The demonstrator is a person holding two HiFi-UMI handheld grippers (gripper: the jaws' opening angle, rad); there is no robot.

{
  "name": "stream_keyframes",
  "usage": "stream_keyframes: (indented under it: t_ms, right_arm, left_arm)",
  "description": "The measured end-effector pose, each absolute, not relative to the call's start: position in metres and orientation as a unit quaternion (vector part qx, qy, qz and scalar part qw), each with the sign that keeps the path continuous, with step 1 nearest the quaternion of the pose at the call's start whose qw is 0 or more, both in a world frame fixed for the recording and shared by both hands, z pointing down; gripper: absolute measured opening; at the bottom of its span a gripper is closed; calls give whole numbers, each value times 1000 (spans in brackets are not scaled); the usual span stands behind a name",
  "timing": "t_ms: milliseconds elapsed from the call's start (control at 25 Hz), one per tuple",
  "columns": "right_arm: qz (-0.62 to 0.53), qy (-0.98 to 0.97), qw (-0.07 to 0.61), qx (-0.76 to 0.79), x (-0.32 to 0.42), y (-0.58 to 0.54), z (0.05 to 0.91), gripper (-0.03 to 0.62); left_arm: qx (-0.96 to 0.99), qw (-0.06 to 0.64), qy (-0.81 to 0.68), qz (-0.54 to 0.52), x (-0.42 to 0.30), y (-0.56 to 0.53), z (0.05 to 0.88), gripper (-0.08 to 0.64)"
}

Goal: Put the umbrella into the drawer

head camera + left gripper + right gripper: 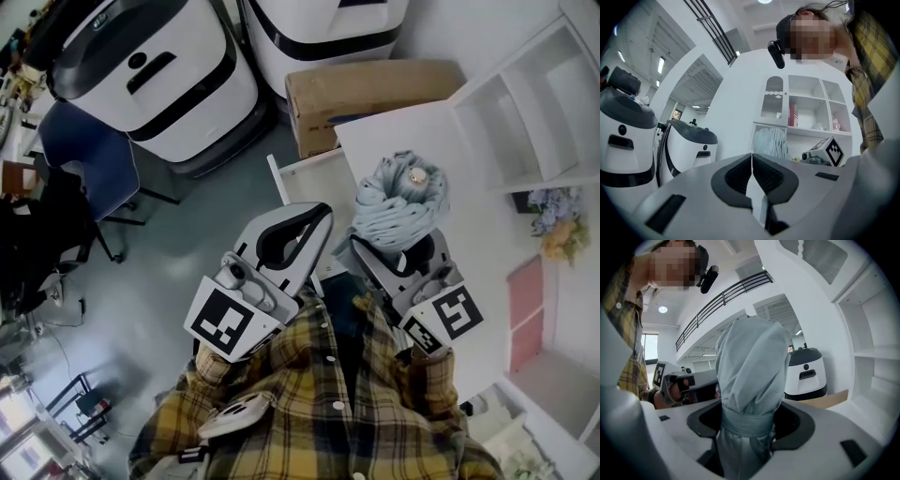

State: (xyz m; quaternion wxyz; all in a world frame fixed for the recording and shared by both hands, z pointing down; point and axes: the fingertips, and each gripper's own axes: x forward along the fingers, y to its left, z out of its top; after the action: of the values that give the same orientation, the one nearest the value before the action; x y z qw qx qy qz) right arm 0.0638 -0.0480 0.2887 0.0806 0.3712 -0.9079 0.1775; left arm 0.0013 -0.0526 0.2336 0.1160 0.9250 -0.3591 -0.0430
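Honestly, the umbrella's (750, 380) lower end is swallowed by the right gripper (750, 420), whose fingers are clamped round its strapped waist. It stands upright, just left of the white shelf unit (525, 112) in the head view. The left gripper (751, 161) has its fingers pressed together on nothing. What looks like the open drawer (314, 178), further left of the shelf unit, is mostly hidden behind both grippers. A white tabletop (394, 131) meets the shelf unit, and a cardboard box (375, 94) and grey floor (178, 244) lie left of it.
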Motion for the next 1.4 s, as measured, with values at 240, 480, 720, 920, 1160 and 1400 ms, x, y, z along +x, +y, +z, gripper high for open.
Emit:
stream_keyframes:
  t_ms: [240, 480, 720, 920, 1160, 1400]
  right_arm:
    - [177, -918, 81, 345, 66, -48, 292, 311]
    - [183, -917, 78, 345, 65, -51, 296, 310]
    - [190, -906, 83, 369, 55, -64, 295, 310]
    - [197, -898, 86, 384, 60, -62, 302, 310]
    - [205, -892, 102, 389, 48, -83, 311, 311]
    - [216, -888, 113, 389, 48, -84, 325, 311]
  left_arm:
    - [919, 111, -376, -28, 11, -47, 236, 23]
    - [921, 115, -372, -13, 12, -48, 242, 23]
    - [929, 122, -348, -22, 2, -64, 237, 23]
    - [935, 124, -331, -24, 5, -63, 242, 23]
    - [934, 147, -324, -17, -5, -82, 257, 23]
    - [931, 154, -330, -14, -8, -84, 271, 23]
